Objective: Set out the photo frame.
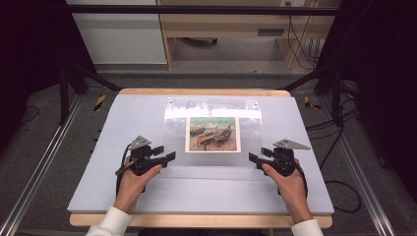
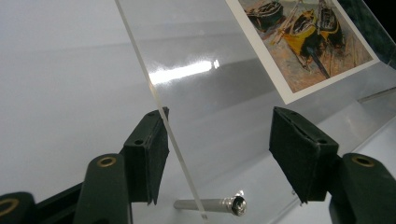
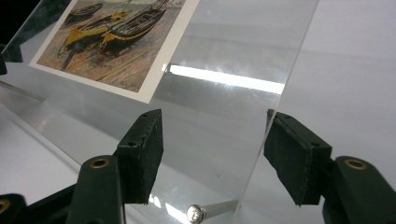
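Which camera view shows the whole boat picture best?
The high view: the boat picture lies whole inside the clear panel. The left gripper view and right gripper view each show one cropped corner, closer.

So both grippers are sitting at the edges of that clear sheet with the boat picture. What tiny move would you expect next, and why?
Probably closing both together. The left gripper and right gripper are open, and each has a side edge of the clear sheet running between its jaws. The picture lies midway between them, so squeezing both edges should give an even hold for lifting.
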